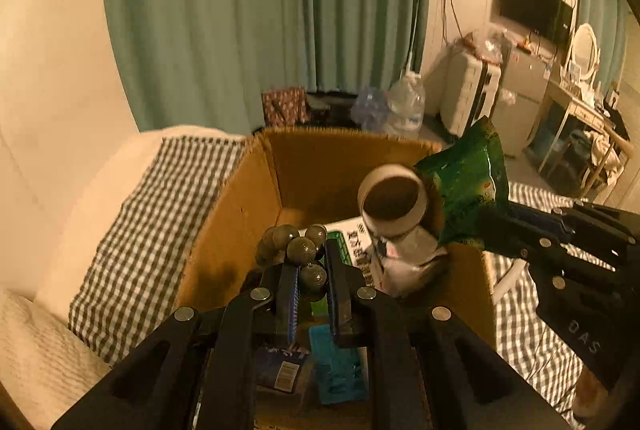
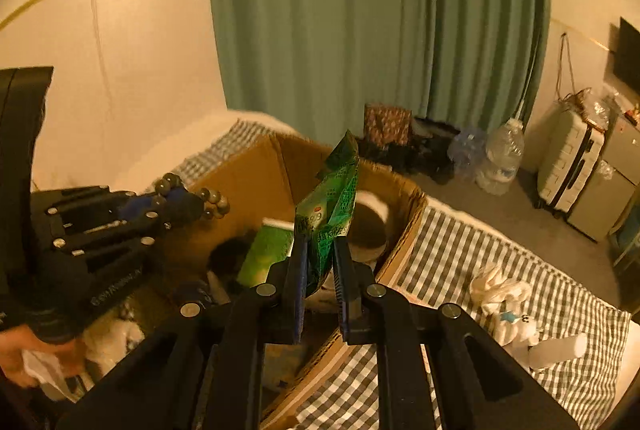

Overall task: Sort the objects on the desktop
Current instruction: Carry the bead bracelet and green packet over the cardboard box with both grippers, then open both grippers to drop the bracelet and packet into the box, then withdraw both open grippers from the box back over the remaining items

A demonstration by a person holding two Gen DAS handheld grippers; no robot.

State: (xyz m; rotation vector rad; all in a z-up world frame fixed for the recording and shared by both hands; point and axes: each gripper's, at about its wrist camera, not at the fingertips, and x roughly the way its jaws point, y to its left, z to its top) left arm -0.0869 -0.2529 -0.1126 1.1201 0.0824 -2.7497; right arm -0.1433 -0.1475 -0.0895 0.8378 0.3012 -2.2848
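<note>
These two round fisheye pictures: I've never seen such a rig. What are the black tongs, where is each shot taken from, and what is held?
No robot here: a person holds a two-finger gripper in each hand, with a camera on each looking along its fingers. The left wrist view shows the left gripper shut on a string of dark beads. The right wrist view shows the right gripper shut on a green foil packet. Each gripper also shows at the edge of the other's picture. Both hang over an open cardboard box on a checked cloth. The box already holds a tape roll, a green-and-white package and other items.
</note>
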